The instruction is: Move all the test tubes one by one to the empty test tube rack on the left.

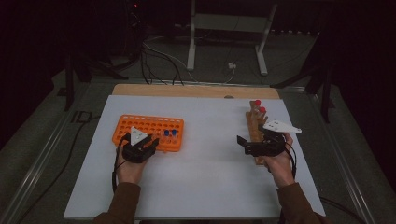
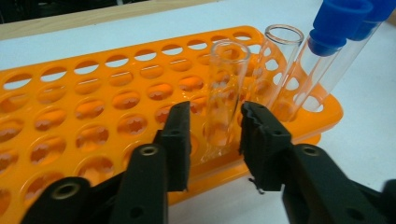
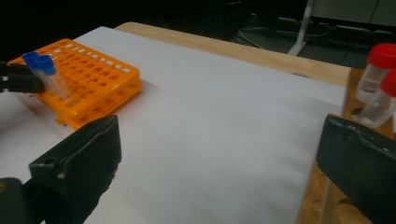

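— Where is the uncapped tube [image 2: 227,95]?
— Centre of the left gripper view, standing in the orange rack [image 2: 100,105]; the left gripper [image 2: 215,142] has its fingers narrow beside it, not pressing.
— And the right gripper [image 3: 219,158]?
— Fingers wide, nothing between them — red-capped tubes [image 3: 379,77] at upper right.
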